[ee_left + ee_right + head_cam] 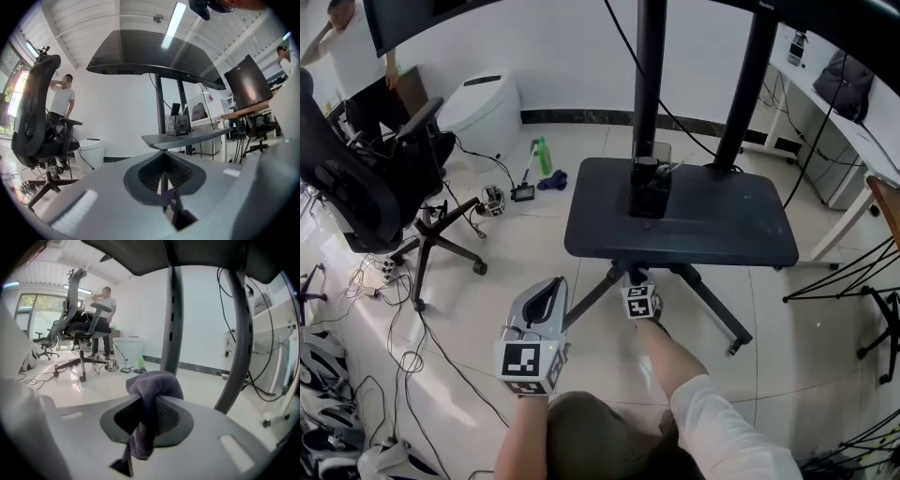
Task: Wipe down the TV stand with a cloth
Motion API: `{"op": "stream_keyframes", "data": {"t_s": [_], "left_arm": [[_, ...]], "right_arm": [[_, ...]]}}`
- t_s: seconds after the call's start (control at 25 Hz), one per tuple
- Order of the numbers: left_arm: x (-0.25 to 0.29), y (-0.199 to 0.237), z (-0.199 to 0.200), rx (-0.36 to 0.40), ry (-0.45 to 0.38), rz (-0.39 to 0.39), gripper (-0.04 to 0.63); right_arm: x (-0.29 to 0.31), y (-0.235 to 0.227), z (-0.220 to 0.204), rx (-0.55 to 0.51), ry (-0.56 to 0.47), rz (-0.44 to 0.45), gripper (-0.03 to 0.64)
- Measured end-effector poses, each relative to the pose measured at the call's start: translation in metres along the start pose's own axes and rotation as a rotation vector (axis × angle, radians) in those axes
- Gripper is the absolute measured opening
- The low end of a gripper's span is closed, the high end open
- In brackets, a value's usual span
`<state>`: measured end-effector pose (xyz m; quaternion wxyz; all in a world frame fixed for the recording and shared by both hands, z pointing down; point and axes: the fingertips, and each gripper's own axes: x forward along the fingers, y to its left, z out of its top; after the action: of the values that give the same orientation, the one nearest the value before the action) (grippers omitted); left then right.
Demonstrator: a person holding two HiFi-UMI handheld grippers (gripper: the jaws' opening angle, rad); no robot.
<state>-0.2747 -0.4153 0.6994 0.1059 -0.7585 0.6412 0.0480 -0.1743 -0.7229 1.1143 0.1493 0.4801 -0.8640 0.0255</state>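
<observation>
Cloth (153, 386) is pinched tight in the right gripper (144, 404), held low by the front edge of the stand (694, 230) (ready to rub it, I think). Left gripper (164, 174) is closed on nothing and hangs aside, out of the way.

**Floor layout at the TV stand**

TV stand (680, 220) stands centre, ahead. On its shelf, at the foot of the left pole (649, 75), sits a small holder (649, 190). Office chair (370, 183) is on the floor to the left. A bottle (545, 155) lies on the floor between chair and stand. Bench (839, 117) runs along the right side. Left claw (551, 289) is before the shelf's front-left corner. Right claw (146, 405) is below the shelf's front edge, cloth (152, 385) between its jaws.
</observation>
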Motion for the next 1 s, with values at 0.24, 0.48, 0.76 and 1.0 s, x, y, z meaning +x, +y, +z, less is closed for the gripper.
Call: {"op": "stream_keyframes", "data": {"t_s": [0.24, 0.48, 0.76, 1.0], "left_arm": [[0.008, -0.017, 0.01, 0.018, -0.03, -0.021, 0.015], [0.005, 0.0, -0.006, 0.066, -0.013, 0.015, 0.015], [-0.059, 0.117, -0.074, -0.004, 0.066, 0.256, 0.035], [-0.036, 0.07, -0.041, 0.02, 0.038, 0.214, 0.035]], "right_arm": [[0.008, 0.049, -0.034, 0.019, 0.041, 0.086, 0.054], [-0.038, 0.264, -0.105, -0.096, 0.123, 0.402, 0.054], [-0.064, 0.328, -0.093, -0.102, 0.062, 0.484, 0.054], [-0.135, 0.211, 0.024, -0.049, -0.188, 0.348, 0.053]]}}
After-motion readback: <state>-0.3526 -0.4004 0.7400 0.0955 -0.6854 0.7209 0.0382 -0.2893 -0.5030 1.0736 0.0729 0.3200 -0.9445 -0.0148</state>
